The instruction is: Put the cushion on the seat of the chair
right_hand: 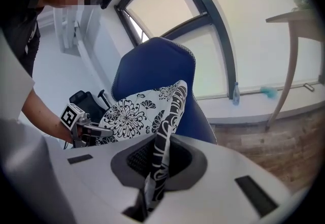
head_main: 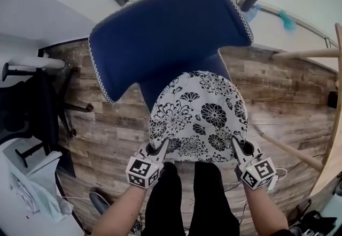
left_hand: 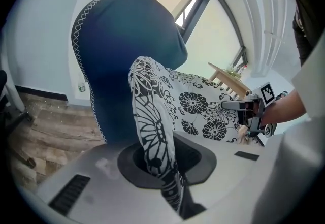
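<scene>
A black-and-white floral cushion [head_main: 200,117] hangs level in front of the blue chair [head_main: 165,31], over its seat [head_main: 152,90]; whether it rests on the seat I cannot tell. My left gripper [head_main: 156,150] is shut on the cushion's near left corner. My right gripper [head_main: 239,150] is shut on the near right corner. In the left gripper view the cushion's edge [left_hand: 152,126] runs up out of my left gripper [left_hand: 165,167], and the right gripper [left_hand: 249,111] shows across it. The right gripper view shows my right gripper [right_hand: 155,177] clamping the cushion [right_hand: 165,121], with the left gripper [right_hand: 84,127] beyond.
A black office chair [head_main: 32,106] stands at the left on the wooden floor [head_main: 288,90]. A wooden table leg [head_main: 299,152] slants at the right. White cloth [head_main: 32,187] lies bottom left. The person's legs [head_main: 192,197] are just behind the cushion. A bottle [right_hand: 236,93] stands on the windowsill.
</scene>
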Demonstrator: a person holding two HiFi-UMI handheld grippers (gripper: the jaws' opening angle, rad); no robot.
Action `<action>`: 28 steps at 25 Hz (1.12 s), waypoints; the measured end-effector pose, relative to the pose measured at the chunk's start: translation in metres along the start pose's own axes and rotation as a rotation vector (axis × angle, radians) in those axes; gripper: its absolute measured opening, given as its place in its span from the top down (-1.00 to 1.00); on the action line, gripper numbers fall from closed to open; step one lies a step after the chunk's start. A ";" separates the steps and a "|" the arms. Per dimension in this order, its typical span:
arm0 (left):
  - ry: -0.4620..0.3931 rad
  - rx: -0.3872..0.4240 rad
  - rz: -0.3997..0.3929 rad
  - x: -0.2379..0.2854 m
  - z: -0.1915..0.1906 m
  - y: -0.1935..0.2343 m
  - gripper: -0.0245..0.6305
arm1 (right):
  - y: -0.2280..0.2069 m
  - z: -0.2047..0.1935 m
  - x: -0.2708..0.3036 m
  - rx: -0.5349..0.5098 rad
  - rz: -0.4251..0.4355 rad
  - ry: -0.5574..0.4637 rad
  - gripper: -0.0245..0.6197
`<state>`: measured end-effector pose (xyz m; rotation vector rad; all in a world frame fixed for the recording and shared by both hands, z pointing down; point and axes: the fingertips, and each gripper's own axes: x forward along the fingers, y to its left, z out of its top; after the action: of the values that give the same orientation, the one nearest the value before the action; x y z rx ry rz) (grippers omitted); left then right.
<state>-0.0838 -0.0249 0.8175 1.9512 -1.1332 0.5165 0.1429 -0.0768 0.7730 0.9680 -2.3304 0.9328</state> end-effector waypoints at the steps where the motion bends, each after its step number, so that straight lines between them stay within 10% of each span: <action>1: 0.004 -0.002 0.001 0.003 -0.003 0.000 0.86 | -0.002 -0.001 0.001 -0.001 0.001 0.005 0.81; 20: 0.035 0.074 0.062 0.032 -0.024 0.039 0.86 | -0.047 -0.029 0.015 0.091 -0.016 0.008 0.81; 28: 0.018 0.071 0.208 0.033 -0.026 0.072 0.34 | -0.057 -0.043 0.024 0.184 0.015 -0.011 0.81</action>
<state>-0.1269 -0.0411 0.8868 1.8949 -1.3300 0.6915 0.1753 -0.0861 0.8403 1.0310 -2.2944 1.1670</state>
